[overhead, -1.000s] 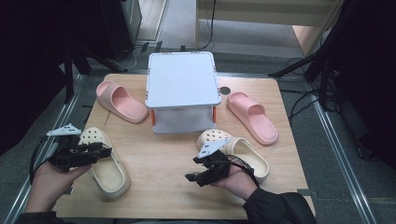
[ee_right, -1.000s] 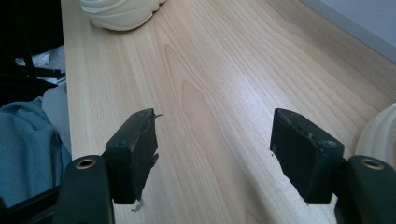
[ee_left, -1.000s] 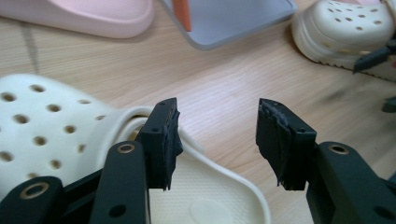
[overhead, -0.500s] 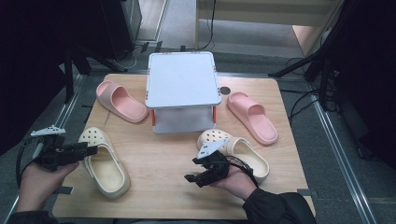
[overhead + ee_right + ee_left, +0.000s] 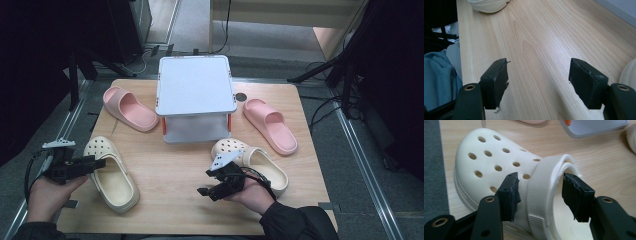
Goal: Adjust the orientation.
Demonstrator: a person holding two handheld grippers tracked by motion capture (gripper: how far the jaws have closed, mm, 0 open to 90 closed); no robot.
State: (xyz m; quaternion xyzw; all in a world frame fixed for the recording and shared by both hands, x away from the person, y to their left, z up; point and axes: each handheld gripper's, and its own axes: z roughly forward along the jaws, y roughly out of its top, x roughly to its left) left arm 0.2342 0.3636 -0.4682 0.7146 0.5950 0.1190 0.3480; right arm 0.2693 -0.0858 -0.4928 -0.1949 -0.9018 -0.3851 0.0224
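High view: your left gripper [image 5: 92,164] fingers spread, straddling cream clog [image 5: 111,174] strap; white lidded box [image 5: 196,100] shut, contents hidden; right gripper [image 5: 210,189] fingers released.

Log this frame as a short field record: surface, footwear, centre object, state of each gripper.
surface: light wooden table
footwear: two cream perforated foam clogs, left clog, right clog; two pink foam slides
centre object: white lidded plastic box with orange latches
left gripper: open, jaws either side of the left clog's heel strap, pads not pressing
right gripper: open, nothing between the jaws, bare table beneath
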